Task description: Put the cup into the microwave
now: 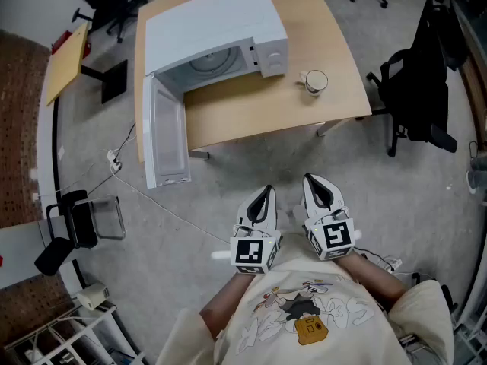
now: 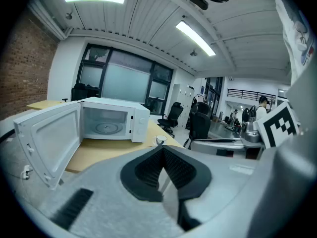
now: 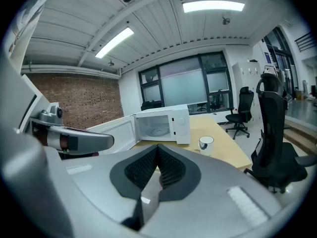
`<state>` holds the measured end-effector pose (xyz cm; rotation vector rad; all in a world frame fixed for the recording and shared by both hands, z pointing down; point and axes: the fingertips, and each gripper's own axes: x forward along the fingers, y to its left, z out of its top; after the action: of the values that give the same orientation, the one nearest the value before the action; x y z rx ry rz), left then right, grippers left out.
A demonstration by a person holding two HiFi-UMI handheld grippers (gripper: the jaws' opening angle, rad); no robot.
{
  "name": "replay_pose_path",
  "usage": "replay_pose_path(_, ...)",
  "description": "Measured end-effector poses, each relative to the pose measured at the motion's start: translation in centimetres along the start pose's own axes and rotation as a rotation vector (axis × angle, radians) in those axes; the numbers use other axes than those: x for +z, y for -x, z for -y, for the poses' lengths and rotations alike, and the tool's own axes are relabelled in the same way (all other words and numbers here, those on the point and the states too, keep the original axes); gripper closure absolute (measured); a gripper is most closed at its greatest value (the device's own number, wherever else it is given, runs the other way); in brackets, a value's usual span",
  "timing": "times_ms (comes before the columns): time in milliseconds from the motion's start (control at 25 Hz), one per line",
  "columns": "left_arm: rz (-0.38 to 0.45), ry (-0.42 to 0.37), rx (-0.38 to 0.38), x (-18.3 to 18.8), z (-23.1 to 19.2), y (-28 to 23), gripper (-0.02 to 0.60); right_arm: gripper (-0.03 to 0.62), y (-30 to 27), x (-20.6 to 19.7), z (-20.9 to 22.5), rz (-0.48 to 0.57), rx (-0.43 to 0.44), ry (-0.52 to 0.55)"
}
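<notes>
Both tongs shut, pads pressed together, nothing in either: left tongs (image 1: pixel 264 196) and right tongs (image 1: pixel 313 185) side by side, close to my operator's chest, well short of the table (image 1: pixel 304 109). Between them and the table's near edge I see only grey floor (image 1: pixel 396 204); a thin cable (image 1: pixel 156 202) trails across it off to the left. A black office chair (image 1: pixel 415 90) stands at the table's right end. The microwave (image 1: pixel 221 33), white, sits on the table's left part, its door (image 1: pixel 163 131) swung wide and overhanging the table edge, turntable (image 2: pixel 108 128) visible inside. The table is pale wood. The room has a brick wall (image 3: pixel 89 103), dark-framed windows (image 3: pixel 190 88) and strip ceiling lights (image 3: pixel 213 6). The cup (image 1: pixel 314 81) is a white mug, upright, mouth up, on the table just right of the microwave's control side, not touching it.
</notes>
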<state>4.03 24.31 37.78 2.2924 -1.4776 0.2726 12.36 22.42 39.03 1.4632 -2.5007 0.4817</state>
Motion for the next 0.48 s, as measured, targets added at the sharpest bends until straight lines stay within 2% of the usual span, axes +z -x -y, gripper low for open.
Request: replay_pose_path(480, 0.003, 0.002, -0.002, 0.1, -2.8, 0.7, 0.581, 0.588, -1.6, -0.5, -1.1, -0.014, -0.026, 0.006)
